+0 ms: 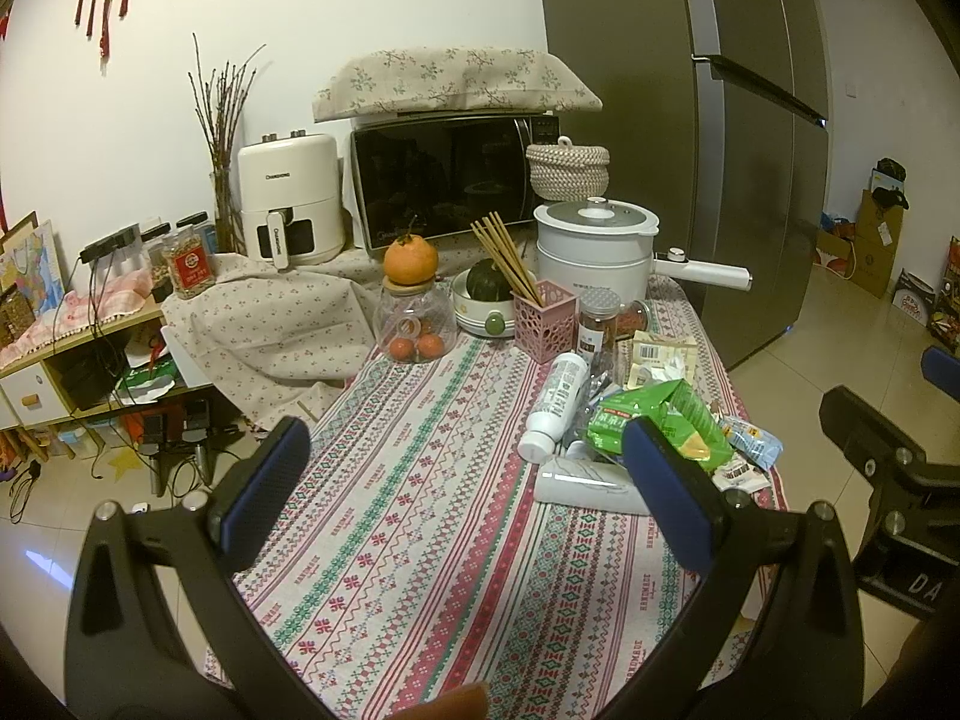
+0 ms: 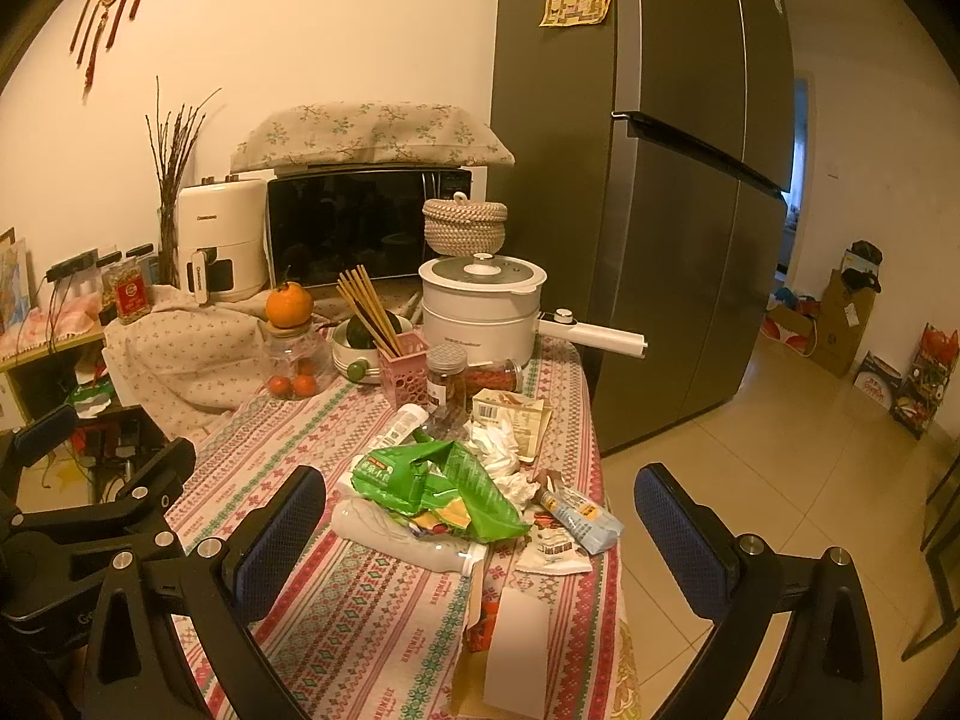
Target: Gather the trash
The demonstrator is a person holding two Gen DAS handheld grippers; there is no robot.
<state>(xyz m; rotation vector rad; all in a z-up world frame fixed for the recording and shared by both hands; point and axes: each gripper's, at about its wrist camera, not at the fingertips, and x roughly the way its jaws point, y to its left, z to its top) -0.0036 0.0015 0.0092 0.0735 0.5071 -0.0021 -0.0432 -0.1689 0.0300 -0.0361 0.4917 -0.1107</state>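
Dim, warm light — fisheye-bent edges (dark corners).

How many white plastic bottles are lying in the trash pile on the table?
2. One white bottle lies at the pile's left edge, cap toward the camera. The second bottle lies across the near side, partly under the green bag. Others may be hidden beneath.

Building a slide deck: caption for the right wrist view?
Open right tongs hover before a trash pile, green wrapper on top, at the table edge.
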